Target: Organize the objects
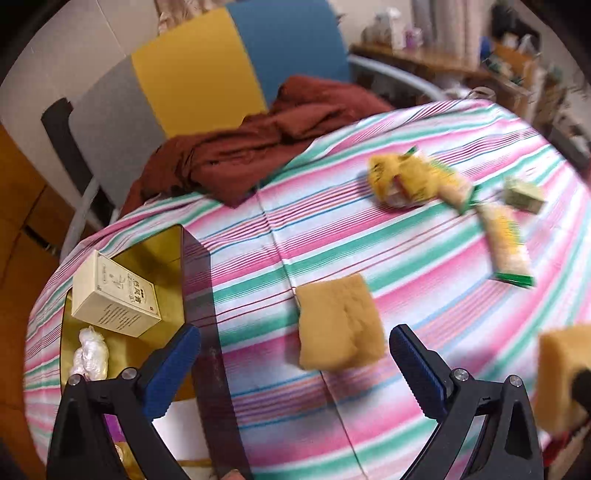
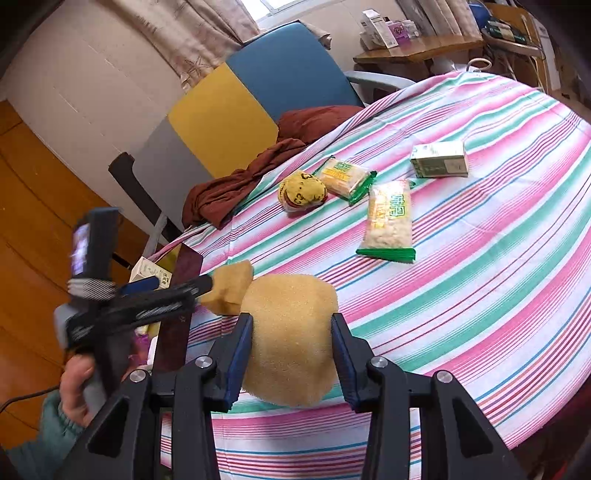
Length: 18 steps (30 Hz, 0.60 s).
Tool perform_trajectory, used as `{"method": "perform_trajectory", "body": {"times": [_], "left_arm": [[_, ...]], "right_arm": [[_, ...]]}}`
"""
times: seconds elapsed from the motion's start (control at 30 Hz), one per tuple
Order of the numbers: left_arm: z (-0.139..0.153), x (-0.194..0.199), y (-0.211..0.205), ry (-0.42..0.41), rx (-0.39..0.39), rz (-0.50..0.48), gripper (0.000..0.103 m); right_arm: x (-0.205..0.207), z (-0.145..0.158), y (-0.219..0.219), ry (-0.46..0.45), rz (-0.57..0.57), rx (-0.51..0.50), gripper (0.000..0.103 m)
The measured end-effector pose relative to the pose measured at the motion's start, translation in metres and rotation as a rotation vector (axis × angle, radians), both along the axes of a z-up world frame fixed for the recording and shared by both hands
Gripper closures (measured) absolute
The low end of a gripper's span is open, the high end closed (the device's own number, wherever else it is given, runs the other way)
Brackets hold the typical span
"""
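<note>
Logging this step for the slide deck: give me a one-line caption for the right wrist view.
Right gripper clamps a yellow sponge above the striped tablecloth, snack packets beyond.

- This was a lived-in home room, not a lab or shop.
- A striped cloth [image 2: 480,236] covered the round worktop.
- At 11 o'clock stood a colour-blocked armchair [image 2: 258,96] with rust-red clothing [image 1: 258,147] dumped on it.
- Curtains [image 2: 192,33] hung at 12 o'clock; a cluttered wooden shelf [image 2: 417,48] sat at 1 o'clock.
</note>
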State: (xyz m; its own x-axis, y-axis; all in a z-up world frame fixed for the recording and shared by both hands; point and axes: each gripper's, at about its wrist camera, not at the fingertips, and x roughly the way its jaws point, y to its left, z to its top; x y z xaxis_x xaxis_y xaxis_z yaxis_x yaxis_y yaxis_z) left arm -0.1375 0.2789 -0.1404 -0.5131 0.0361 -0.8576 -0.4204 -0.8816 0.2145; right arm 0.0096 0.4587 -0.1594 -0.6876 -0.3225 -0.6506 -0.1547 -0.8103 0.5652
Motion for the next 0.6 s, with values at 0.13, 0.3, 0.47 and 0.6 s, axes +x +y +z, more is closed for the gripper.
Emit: {"method": "perform_trajectory", "body": {"times": [0.13,0.3,0.47,0.6], "left_arm": [[-0.025,-0.019,0.013,-0.048,-0.082,0.024,0.0],[-0.055,-0.035,0.023,-0.155,-0.101,0.034,0.0],[-0.063,-0.036,0.015,-0.164,-0.044,0.059,0.01],[-0.056,-0.031,0.01,-0.19,0.014,0.047,0.045]], "right_arm": [[-0.003,-0.009,0.007,0.009,0.01,-0.041,0.061],[-0.004,-0.016,0.01,0.015,0.014,-0.069,0.061],[-0.003,-0.019,0.011,0.017,0.02,-0.067,0.061],[-0.002,-0.02,0.011,0.013,0.02,-0.067,0.061]]}}
